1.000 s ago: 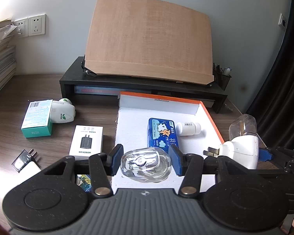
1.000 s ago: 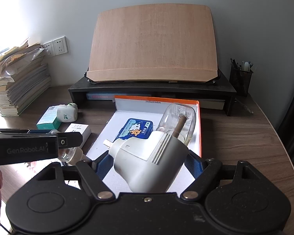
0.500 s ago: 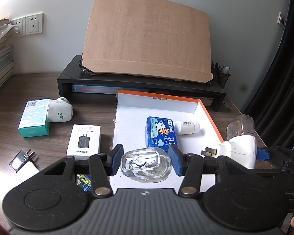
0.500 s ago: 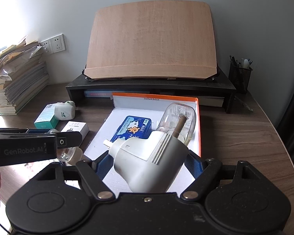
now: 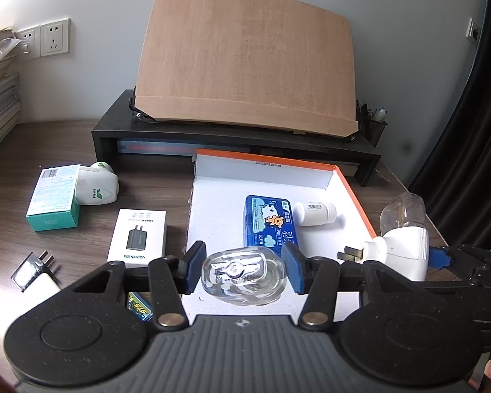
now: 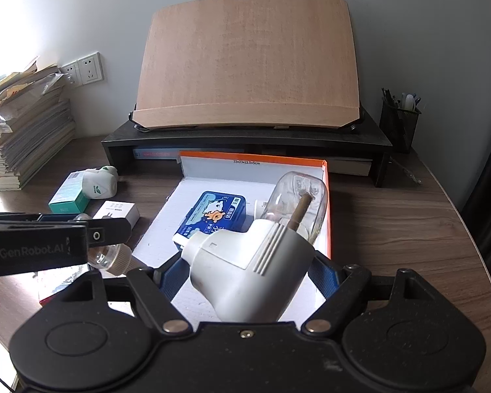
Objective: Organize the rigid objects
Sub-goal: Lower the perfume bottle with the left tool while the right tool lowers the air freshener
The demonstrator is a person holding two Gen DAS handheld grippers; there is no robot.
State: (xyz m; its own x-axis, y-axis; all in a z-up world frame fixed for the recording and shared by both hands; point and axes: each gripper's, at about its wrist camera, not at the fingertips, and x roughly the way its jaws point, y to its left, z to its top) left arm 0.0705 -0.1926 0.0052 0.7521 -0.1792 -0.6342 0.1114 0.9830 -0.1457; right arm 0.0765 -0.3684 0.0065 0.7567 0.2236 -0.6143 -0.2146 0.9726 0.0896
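My left gripper (image 5: 244, 270) is shut on a clear glass bottle (image 5: 244, 276), held over the front edge of the white box with orange rim (image 5: 353, 193). My right gripper (image 6: 245, 275) is shut on a white plug-in mosquito repeller (image 6: 248, 271) with a clear bottle (image 6: 298, 203) screwed on; it shows in the left wrist view (image 5: 401, 249) at the box's right edge. In the box lie a blue tin (image 5: 270, 226) and a small white bottle (image 5: 314, 213).
Left of the box lie a white charger box (image 5: 137, 234), a green carton (image 5: 54, 198), a white repeller (image 5: 96, 188) and a loose charger (image 5: 34, 271). A black monitor stand (image 5: 235, 140) with a wooden board stands behind. Stacked books (image 6: 23, 131) sit far left.
Both grippers have drifted slightly back and up with their loads; the view has shifted a little. Grips are unchanged.
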